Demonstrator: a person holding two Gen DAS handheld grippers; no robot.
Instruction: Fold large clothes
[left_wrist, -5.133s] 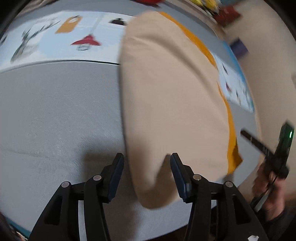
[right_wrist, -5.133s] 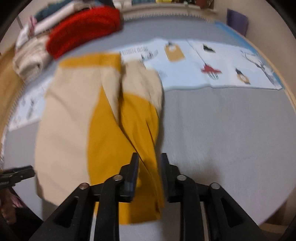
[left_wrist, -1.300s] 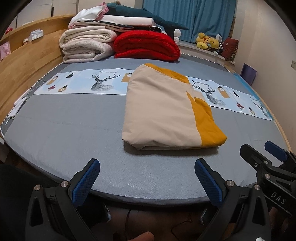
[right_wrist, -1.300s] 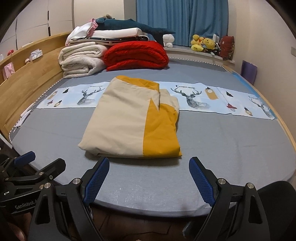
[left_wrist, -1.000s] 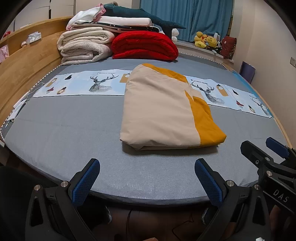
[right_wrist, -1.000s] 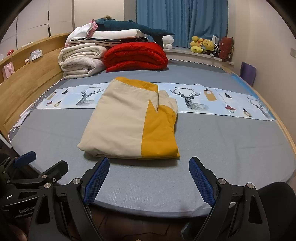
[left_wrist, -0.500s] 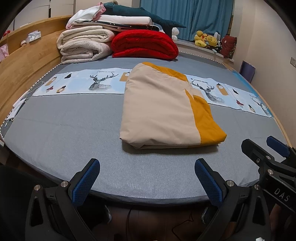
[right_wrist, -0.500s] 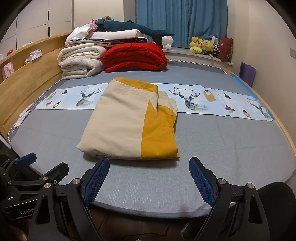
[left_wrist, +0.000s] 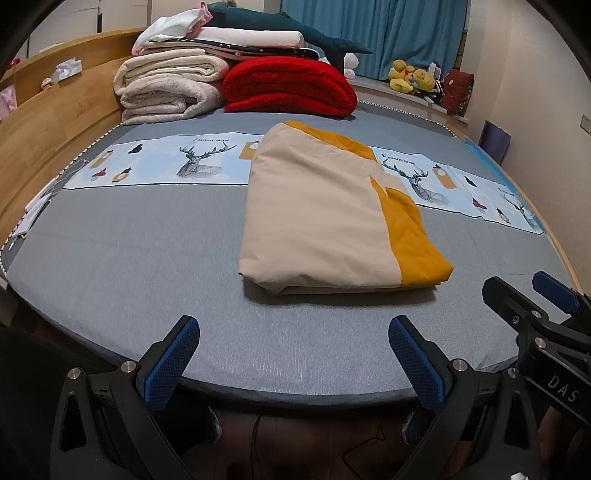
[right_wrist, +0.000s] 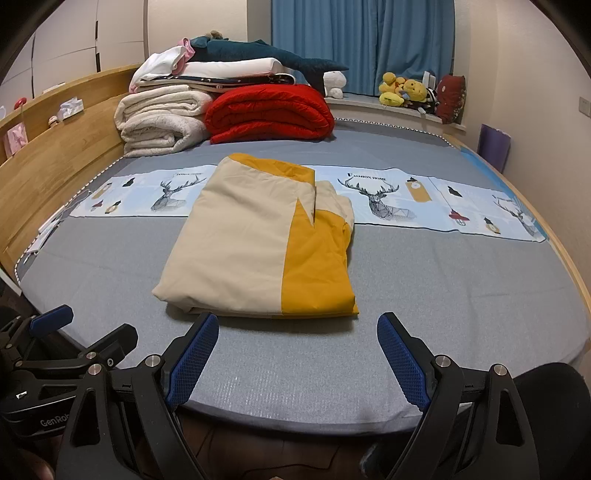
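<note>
Folded garment (left_wrist: 325, 218), gripper (left_wrist: 295, 354) wide apart

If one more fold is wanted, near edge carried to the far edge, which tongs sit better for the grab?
Marginally the right tongs: open, with the folded cloth's near edge centred just ahead of them. The left tongs, also open, sit farther back.

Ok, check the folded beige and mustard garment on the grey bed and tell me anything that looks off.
One thing: on the folded beige and mustard garment, an inner beige layer pokes out past the far right edge, so the fold is not square there. Otherwise it lies flat on the grey bed. Both the left gripper and the right gripper are open, clear of it.
</note>
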